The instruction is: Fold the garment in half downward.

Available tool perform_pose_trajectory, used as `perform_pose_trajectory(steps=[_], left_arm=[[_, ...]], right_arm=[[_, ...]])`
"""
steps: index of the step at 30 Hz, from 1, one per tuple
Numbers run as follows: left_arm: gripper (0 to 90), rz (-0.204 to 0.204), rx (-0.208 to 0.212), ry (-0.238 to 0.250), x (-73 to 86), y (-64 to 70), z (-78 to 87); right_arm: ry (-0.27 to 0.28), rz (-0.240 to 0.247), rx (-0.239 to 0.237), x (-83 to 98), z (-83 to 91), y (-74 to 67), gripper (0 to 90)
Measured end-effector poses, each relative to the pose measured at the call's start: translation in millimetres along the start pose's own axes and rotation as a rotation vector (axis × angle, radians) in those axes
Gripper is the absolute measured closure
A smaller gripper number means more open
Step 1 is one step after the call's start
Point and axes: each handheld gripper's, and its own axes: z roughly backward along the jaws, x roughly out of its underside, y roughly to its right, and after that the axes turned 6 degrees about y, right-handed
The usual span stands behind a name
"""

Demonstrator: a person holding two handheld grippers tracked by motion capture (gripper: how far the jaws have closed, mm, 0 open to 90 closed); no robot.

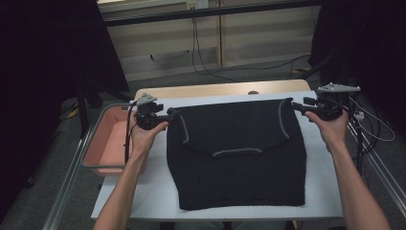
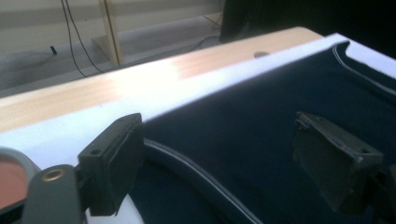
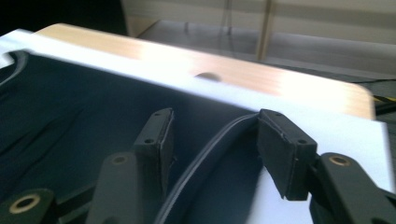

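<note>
Black knit fabric lies flat across the white sheet (image 1: 143, 191) that covers my table: a folded sweater (image 1: 237, 158) with grey trim, its upper part turned down over the body so the neckline curves across the middle. I hold my left gripper (image 1: 173, 114) at the sweater's far left corner, and in the left gripper view (image 2: 219, 158) its jaws stand wide apart, the grey-edged fold running between them with neither pad pressing on it. My right gripper (image 1: 296, 106) sits at the far right corner; in the right gripper view (image 3: 215, 140) its jaws are parted too, the trimmed edge passing between them untouched. Beyond the sheet a strip of bare wooden tabletop (image 1: 215, 89) shows. A pink tub (image 1: 106, 143) stands just beside the table's left edge, near my left forearm.
</note>
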Motion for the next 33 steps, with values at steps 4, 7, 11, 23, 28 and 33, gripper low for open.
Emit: perform_pose_trajectory(steps=[4,7,11,23,28,33], left_arm=[[11.0,-0.03,0.005,-0.023,9.2,8.7,1.4],[7.8,-0.037,0.015,-0.043,17.0,15.6,2.4],[5.7,-0.088,0.057,-0.02,18.9,34.7,9.3],[7.0,-0.132,0.124,-0.103,43.1,62.3,-1.6],[7.2,-0.156,0.14,-0.129,55.4,71.0,-6.2],[8.5,-0.176,0.142,-0.169,68.4,73.2,-10.3]], right_arm=[[-0.007,0.024,-0.055,7.5,6.7,-17.4,45.0],[-0.012,0.05,-0.085,12.7,10.1,-30.4,43.9],[-0.058,0.095,-0.132,21.7,10.1,-47.7,41.6],[-0.127,0.145,-0.224,48.5,-2.9,-81.7,38.8],[-0.192,0.171,-0.242,61.5,-10.6,-87.4,37.7],[-0.23,0.19,-0.243,71.1,-11.7,-89.6,37.1]])
